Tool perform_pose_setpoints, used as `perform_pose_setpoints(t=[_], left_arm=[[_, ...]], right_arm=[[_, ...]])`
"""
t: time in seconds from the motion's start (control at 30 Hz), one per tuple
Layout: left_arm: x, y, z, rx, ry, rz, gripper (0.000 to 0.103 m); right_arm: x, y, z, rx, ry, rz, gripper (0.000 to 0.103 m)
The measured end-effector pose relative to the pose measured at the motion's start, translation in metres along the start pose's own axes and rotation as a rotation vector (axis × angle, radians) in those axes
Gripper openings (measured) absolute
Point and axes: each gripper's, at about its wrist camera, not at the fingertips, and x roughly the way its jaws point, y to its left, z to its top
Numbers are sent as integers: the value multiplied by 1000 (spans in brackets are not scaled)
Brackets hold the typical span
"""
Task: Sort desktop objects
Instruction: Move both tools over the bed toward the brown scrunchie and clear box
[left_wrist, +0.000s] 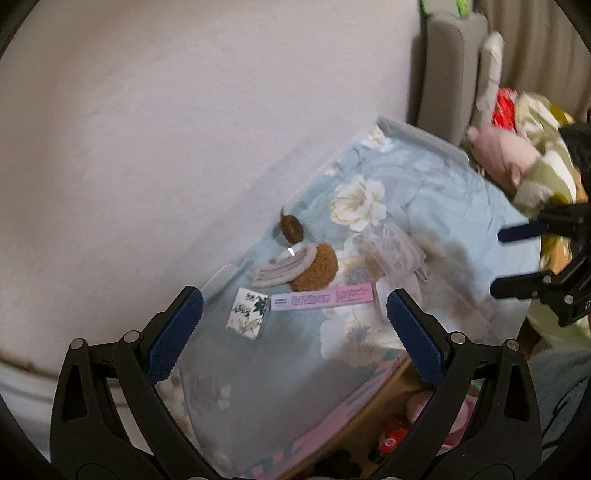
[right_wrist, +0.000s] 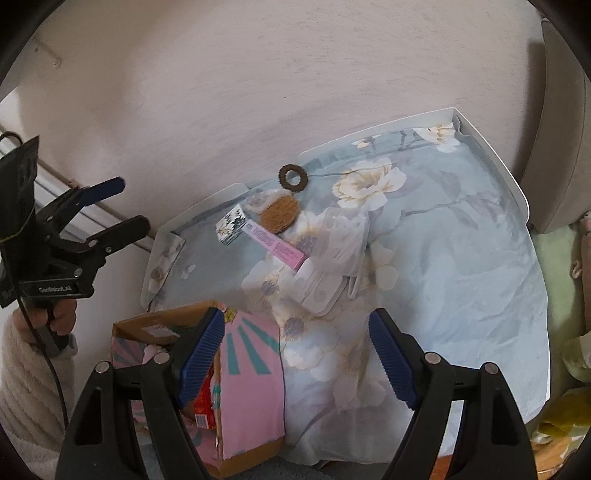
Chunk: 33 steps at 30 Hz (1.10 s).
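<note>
The tabletop (right_wrist: 443, 258), draped in a floral cloth, has a raised white rim along its far edge and right corner, so nothing should slide off toward the wall; the near edge has no rim, and loose cloth there could drag and tip things off. The open cardboard box (right_wrist: 243, 373) sits at the near left corner, likely the sorting bin.

All the small things crowd near the far edge: clear plastic packets (right_wrist: 332, 266), a pink tube box (right_wrist: 275, 246), a brown puff (right_wrist: 281, 213), a patterned little box (right_wrist: 232, 224), a dark ring (right_wrist: 292, 178). They overlap, so one pinch may catch a neighbour.

The right half lies bare, good room. Left gripper (left_wrist: 295, 325) and right gripper (right_wrist: 297, 354) both hover with jaws spread wide, holding nothing.
</note>
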Motion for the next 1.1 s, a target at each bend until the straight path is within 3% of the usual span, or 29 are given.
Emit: perform_pose_setpoints(t=[0.13, 0.37, 0.5, 0.8, 0.97, 1.1], left_arm=[[35, -10, 4, 79, 38, -52, 100], [93, -14, 4, 107, 96, -143, 100], [121, -17, 3, 127, 129, -153, 100], [170, -7, -1, 77, 198, -256, 96], [178, -1, -1, 46, 200, -257, 94], [179, -1, 0, 47, 185, -232, 83]], right_arm=[[14, -2, 9, -32, 15, -93, 77], [54, -17, 16, -13, 62, -135, 77], [72, -23, 19, -22, 73, -148, 77], [117, -19, 31, -73, 128, -235, 77], [137, -18, 31, -94, 156, -296, 77], [146, -22, 33, -104, 154, -310, 77]])
